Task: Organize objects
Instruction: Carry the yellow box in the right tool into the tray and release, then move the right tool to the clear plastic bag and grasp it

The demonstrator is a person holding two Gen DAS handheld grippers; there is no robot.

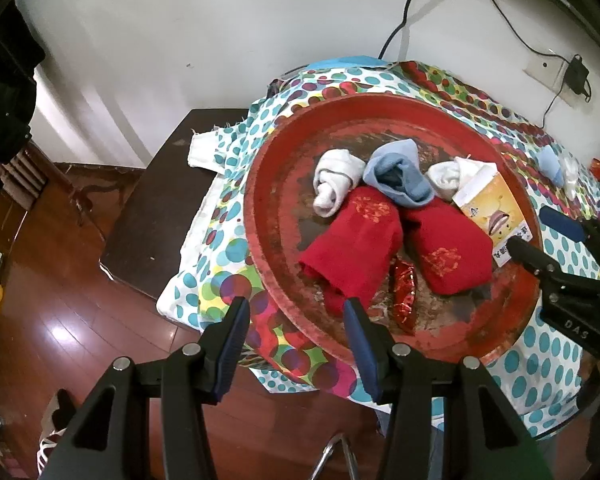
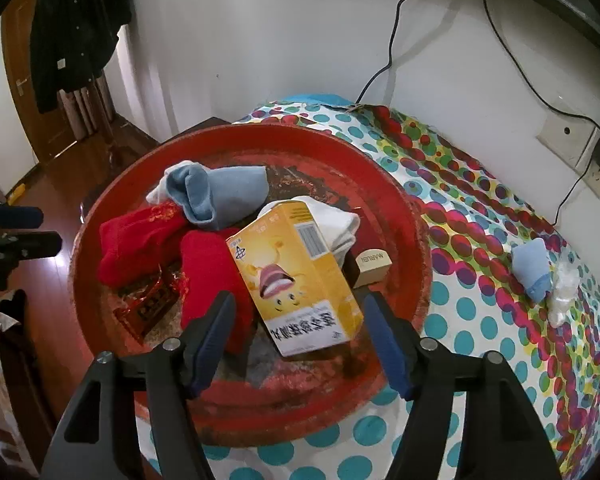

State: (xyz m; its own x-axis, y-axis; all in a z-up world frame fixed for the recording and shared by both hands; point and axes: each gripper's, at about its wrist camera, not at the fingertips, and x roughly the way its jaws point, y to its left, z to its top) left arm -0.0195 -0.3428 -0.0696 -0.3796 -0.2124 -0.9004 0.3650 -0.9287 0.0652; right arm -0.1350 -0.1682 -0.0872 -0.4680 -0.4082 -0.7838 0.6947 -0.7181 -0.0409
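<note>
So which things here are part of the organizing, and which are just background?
Job: red tray, red socks, blue sock, white socks, yellow box, both hand-held grippers, open.
Background: wall socket, hanging coat, wooden floor.

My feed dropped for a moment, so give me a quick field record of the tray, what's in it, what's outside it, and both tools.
tray: round red tray on a dotted cloth
in tray: yellow box, two red socks, blue sock, white socks, red foil packet
outside tray: small blue sock on the cloth
left tool: open, empty
right tool: open, straddling the box, not gripping
</note>
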